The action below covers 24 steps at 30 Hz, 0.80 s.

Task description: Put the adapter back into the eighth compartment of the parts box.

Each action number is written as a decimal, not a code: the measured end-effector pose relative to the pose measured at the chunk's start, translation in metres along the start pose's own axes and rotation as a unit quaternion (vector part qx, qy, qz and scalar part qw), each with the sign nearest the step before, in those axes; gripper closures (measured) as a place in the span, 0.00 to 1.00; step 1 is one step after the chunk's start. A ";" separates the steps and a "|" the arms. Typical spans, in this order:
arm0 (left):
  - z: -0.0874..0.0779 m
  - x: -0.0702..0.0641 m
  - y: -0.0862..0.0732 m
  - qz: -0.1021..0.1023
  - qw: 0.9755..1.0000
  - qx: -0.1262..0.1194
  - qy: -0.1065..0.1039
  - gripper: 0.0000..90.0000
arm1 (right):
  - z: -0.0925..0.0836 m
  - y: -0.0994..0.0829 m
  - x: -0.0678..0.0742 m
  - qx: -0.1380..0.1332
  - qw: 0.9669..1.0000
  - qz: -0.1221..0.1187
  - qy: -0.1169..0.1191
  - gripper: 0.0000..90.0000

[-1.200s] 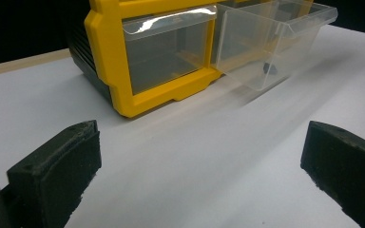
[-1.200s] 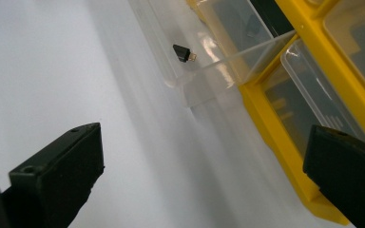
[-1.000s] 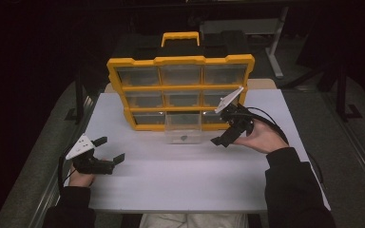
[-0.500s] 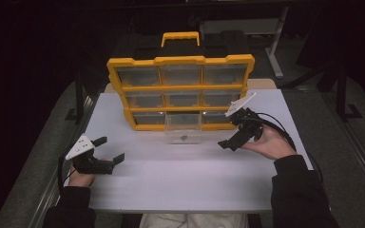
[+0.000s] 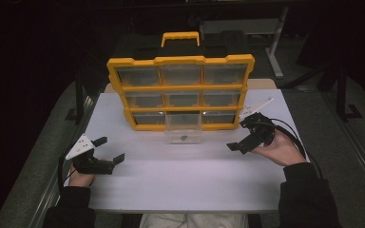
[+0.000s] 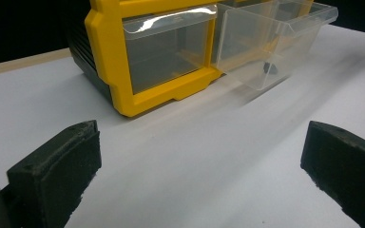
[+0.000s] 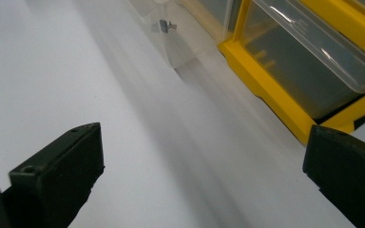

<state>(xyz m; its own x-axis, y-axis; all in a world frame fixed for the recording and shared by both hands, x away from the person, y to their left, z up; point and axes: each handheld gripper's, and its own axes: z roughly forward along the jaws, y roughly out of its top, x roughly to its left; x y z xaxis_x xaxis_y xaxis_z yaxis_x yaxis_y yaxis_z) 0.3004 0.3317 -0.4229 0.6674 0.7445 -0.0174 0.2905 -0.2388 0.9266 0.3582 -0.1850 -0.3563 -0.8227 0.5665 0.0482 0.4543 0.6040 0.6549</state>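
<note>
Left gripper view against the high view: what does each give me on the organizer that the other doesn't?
Left gripper view: a close, low look at the bottom-left drawer, shut in its yellow frame, and through the clear wall of the pulled-out drawer to the small dark part inside.

High view: the whole organizer with its nine drawers and top handle, plus the left gripper and right gripper, both open, on the white table.

Both: the bottom-middle drawer pulled out with the small part in it.
</note>
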 end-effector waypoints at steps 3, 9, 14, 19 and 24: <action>0.000 0.000 0.000 0.000 1.000 0.000 0.000 0.00 | -0.001 -0.007 -0.001 -0.004 1.000 0.006 0.000 0.00; 0.000 0.000 0.000 0.001 1.000 -0.001 -0.001 0.00 | -0.002 -0.020 0.000 -0.010 1.000 0.011 -0.005 0.00; 0.000 0.000 0.000 0.001 1.000 -0.001 -0.001 0.00 | -0.004 -0.032 -0.001 -0.018 1.000 0.018 -0.009 0.00; 0.000 0.000 0.000 0.000 1.000 0.000 -0.001 0.00 | -0.008 -0.045 -0.004 -0.029 0.999 0.035 -0.015 0.00; 0.000 0.000 0.000 0.000 1.000 0.000 -0.002 0.00 | -0.008 -0.058 -0.005 -0.039 0.998 0.047 -0.023 0.00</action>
<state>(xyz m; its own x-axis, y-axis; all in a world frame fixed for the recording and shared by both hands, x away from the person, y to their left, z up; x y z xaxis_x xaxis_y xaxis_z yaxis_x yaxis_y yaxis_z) 0.3006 0.3314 -0.4230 0.6703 0.7419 -0.0184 0.2906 -0.2396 0.9264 0.3332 -0.2280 -0.3885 -0.7611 0.6439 0.0789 0.4985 0.5028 0.7062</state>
